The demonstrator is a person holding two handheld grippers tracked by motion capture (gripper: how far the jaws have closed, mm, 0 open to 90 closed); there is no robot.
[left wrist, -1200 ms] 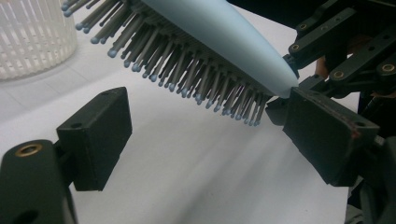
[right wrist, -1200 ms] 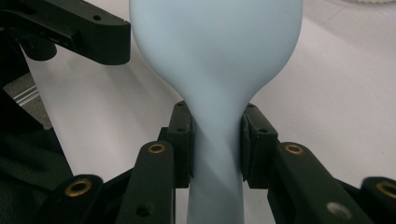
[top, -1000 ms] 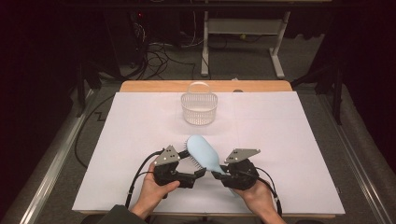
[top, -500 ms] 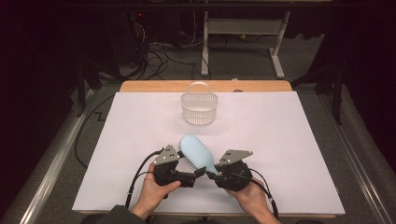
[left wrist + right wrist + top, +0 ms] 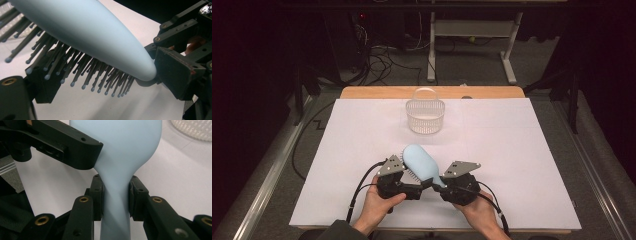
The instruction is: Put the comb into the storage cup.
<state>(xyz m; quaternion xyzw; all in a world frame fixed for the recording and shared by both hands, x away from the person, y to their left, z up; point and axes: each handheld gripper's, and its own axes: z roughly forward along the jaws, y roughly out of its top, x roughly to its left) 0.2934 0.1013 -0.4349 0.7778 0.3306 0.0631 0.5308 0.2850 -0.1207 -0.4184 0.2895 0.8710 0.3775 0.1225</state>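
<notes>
Hairbrush (image 5: 421,164), clamped at its neck by the right gripper (image 5: 115,197) fingers, has shifted left toward the left gripper (image 5: 398,181), well short of the basket (image 5: 426,116); left fingers' opening cannot be told.

Black grippers (image 5: 422,185) — brass-ringed screws, grey three-cornered plates (image 5: 460,168), trailing black cables (image 5: 360,187).

A lab-like recording room: white-covered table (image 5: 512,165), tangled floor cables (image 5: 387,60), metal desk frame (image 5: 472,35), dark surroundings.
</notes>
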